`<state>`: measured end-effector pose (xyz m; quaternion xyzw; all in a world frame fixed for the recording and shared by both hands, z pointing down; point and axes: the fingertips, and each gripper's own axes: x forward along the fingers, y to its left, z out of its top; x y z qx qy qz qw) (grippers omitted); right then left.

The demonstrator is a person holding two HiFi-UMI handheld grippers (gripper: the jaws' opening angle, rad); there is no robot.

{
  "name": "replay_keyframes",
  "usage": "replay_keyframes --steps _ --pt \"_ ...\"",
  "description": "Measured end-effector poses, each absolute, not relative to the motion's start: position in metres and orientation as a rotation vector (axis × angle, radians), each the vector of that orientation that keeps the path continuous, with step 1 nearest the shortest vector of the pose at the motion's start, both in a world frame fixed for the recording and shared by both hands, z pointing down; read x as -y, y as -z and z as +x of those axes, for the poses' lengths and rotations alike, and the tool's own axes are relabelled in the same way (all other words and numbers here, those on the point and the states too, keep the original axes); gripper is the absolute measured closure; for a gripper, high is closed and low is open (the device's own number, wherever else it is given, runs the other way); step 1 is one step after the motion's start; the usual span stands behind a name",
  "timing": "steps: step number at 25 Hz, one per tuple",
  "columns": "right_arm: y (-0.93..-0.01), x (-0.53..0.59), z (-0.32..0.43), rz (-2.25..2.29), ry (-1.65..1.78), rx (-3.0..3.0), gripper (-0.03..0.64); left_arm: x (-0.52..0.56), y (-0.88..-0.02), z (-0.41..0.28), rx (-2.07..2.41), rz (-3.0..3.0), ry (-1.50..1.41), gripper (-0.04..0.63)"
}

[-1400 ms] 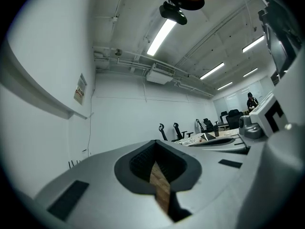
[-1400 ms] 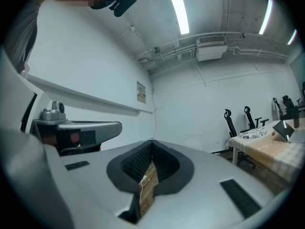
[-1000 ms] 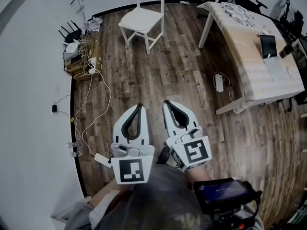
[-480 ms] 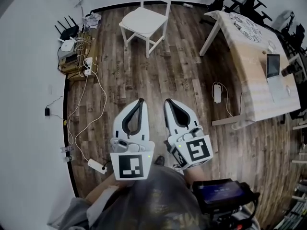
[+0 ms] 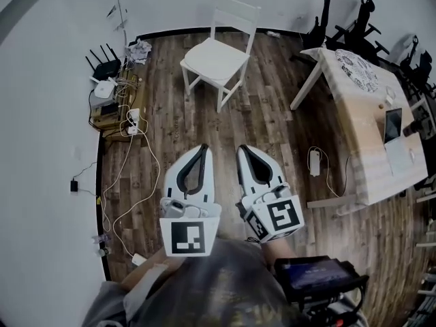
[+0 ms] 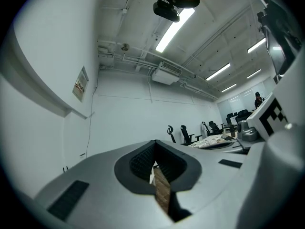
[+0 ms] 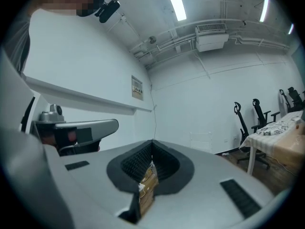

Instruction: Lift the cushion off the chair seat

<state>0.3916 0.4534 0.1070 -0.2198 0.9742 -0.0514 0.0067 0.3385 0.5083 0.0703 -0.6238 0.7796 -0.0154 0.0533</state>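
Note:
A white chair (image 5: pixel 216 56) stands on the wood floor far ahead, near the back wall. Its pale cushion (image 5: pixel 212 60) lies flat on the seat and is hard to tell apart from it. My left gripper (image 5: pixel 201 148) and right gripper (image 5: pixel 243 150) are held side by side, level, well short of the chair. Both are shut with nothing in them. In the left gripper view the left gripper (image 6: pixel 155 144) shows only a thin slit of floor between its closed jaws. The right gripper (image 7: pixel 152 142) in its own view looks the same.
A light wooden table (image 5: pixel 368 142) stands at the right, with a patterned mat and a tablet (image 5: pixel 394 125) on it. A router and tangled cables (image 5: pixel 112 94) lie along the left wall. A power adapter (image 5: pixel 315 161) lies on the floor, and office chairs (image 5: pixel 340 19) stand at the back right.
Both grippers have moved forward together across the floor toward the chair, which now sits lower and fuller in the head view. The jaws have stayed shut.

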Motion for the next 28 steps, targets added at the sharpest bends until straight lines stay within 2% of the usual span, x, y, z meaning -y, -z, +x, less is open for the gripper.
replay_keyframes --steps 14,28 --pt "-0.133 -0.417 0.359 -0.71 0.188 -3.099 0.609 -0.471 -0.1 0.303 -2.436 -1.944 0.09 0.589" --pt "-0.136 -0.273 0.342 -0.768 0.208 -3.037 0.609 -0.334 -0.109 0.29 -2.406 -1.971 0.217 0.589"
